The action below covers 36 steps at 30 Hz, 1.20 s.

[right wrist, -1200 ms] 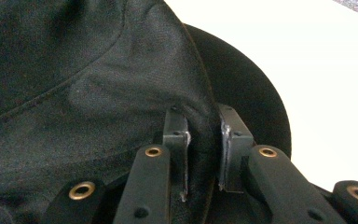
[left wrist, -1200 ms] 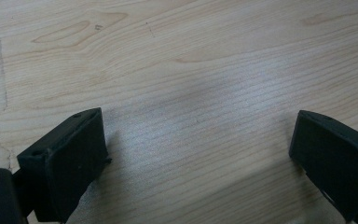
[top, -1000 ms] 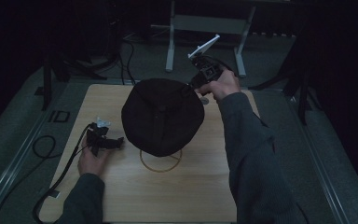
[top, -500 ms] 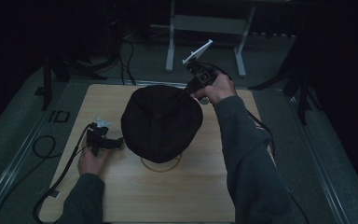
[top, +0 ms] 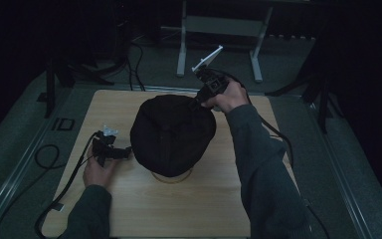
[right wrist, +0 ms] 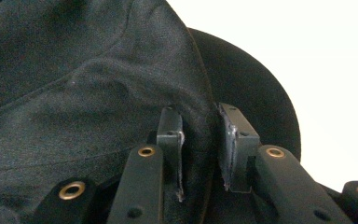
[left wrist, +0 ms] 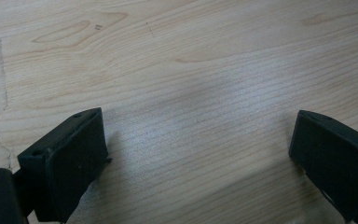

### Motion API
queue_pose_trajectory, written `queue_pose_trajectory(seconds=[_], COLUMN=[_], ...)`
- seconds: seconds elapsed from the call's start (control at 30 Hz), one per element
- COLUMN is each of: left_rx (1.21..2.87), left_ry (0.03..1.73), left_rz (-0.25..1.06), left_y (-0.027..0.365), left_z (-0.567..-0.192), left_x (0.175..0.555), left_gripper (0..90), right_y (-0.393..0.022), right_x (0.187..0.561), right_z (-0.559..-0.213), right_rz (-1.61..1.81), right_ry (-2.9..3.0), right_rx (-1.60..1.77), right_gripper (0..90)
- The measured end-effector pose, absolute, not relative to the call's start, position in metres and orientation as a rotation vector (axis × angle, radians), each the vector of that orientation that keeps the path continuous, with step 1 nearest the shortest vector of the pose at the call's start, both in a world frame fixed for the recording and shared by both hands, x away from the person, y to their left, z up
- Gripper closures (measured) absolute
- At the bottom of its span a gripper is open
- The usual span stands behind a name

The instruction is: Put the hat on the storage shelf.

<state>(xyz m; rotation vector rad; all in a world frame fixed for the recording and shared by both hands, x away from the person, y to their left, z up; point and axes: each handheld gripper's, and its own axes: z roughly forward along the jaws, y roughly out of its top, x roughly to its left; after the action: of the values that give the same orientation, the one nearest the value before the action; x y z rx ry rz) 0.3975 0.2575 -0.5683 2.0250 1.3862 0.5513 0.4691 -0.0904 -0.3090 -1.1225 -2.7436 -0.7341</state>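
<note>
My wooden table (top: pixel 258 209) sits on grey carpet (top: pixel 25 144). Beyond its far edge stands a pale metal stand (top: pixel 219 30), with dark cables (top: pixel 134 55) beside it.

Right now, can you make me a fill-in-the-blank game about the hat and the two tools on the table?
1. The black hat sits on a table made of ____.
2. The right tool has a fold of the ____ between its pads.
3. The left tool has its jaws wide ____ over bare table.
4. The person's right hand is at the hat's ____ side, away from the person.

Missing words: wood; hat; open; far
</note>
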Motion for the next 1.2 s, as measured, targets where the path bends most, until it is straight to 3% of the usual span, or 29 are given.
queue_pose_trajectory(seconds=[0.77, 1.2], left_rx=[2.026, 2.025], left_ry=[1.387, 1.387], left_rz=[0.552, 0.551], left_y=[0.258, 0.258], left_z=[-0.568, -0.568], left_x=[0.397, 0.397], left_gripper=[3.6, 3.7], right_y=[-0.090, -0.116], right_x=[0.471, 0.474], right_z=[-0.313, -0.319], right_rz=[-0.723, -0.748], right_ry=[-2.754, -2.755], right_rx=[-1.122, -1.158], right_gripper=[69.6, 71.0])
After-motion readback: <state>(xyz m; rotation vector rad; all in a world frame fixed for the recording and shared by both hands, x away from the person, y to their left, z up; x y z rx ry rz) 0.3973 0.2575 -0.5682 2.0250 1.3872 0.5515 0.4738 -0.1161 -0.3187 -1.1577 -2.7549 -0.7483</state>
